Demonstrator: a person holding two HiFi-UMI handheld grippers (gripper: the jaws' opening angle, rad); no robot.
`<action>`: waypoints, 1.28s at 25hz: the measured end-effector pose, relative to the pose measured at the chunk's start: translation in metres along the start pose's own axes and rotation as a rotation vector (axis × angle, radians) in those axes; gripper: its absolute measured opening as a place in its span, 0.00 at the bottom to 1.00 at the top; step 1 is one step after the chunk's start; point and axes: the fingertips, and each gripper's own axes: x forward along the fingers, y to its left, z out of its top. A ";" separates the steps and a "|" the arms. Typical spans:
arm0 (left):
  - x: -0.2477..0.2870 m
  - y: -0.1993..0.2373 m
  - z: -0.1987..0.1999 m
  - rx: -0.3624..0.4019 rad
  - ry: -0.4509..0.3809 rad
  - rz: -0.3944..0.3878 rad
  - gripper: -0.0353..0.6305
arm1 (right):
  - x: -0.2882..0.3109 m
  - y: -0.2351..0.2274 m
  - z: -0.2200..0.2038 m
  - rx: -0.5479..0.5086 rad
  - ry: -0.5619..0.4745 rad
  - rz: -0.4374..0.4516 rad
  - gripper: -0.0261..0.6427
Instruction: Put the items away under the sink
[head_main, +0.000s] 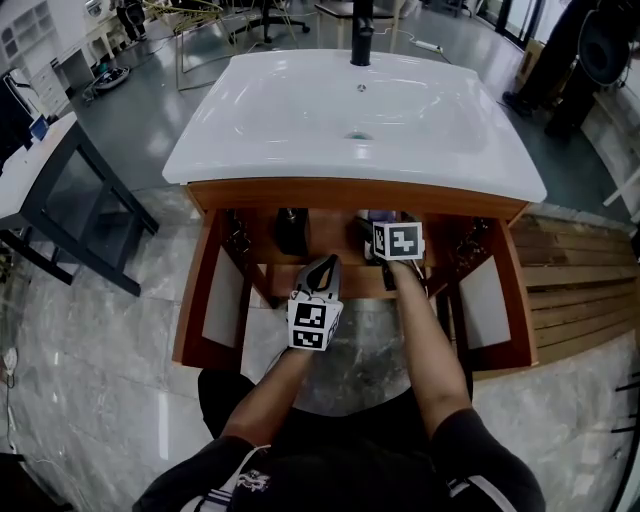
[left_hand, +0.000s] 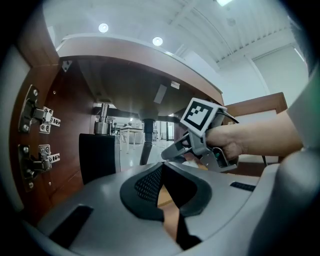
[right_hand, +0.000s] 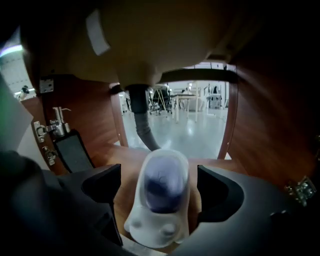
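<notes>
Under the white sink (head_main: 290, 110) the wooden cabinet stands open, with a shelf (head_main: 335, 282) inside. A white blister pack holding a dark blue item (right_hand: 160, 192) lies on the shelf. My right gripper (right_hand: 160, 186) straddles it with its jaws apart and a gap on each side. In the head view the right gripper (head_main: 378, 236) reaches under the basin and the pack is hidden. My left gripper (head_main: 327, 266) hovers at the shelf's front, shut and empty (left_hand: 163, 167). A black pump dispenser (head_main: 292, 232) stands at the shelf's left (left_hand: 99, 155).
Both cabinet doors (head_main: 226, 300) (head_main: 486, 298) are swung out. A grey drain pipe (right_hand: 143, 127) drops behind the pack. Metal hinges (left_hand: 37, 120) sit on the left wall. A dark table (head_main: 60, 190) stands at the left, and wooden planks (head_main: 580, 280) lie at the right.
</notes>
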 end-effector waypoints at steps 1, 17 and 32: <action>0.001 0.001 0.002 -0.009 -0.002 0.000 0.06 | -0.009 0.004 0.003 -0.015 -0.035 -0.001 0.74; -0.005 -0.004 0.041 -0.063 -0.090 -0.022 0.06 | -0.129 0.043 -0.025 -0.176 -0.449 -0.086 0.21; -0.035 -0.029 0.139 -0.094 0.068 -0.081 0.06 | -0.219 0.073 0.045 -0.077 -0.321 -0.023 0.07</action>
